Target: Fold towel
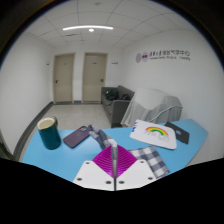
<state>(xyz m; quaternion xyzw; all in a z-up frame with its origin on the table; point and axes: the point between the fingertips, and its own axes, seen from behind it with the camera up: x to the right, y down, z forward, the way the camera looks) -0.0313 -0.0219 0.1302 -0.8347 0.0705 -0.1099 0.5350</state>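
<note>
The towel [148, 156] is a grey-and-white checked cloth lying on the blue table [60, 160], just ahead of my fingertips and spreading to their right. My gripper [113, 152] is shut. Its magenta pads [104, 166] meet along the middle, with a thin pale strip of the towel's edge pinched between the tips. The rest of the towel under the fingers is hidden.
A dark green cup [48, 132] stands at the table's left. A dark flat object [79, 136] lies beyond the fingers to the left. A white board with a rainbow drawing [155, 133] lies beyond to the right. A sofa [122, 104] and two doors [78, 78] are behind.
</note>
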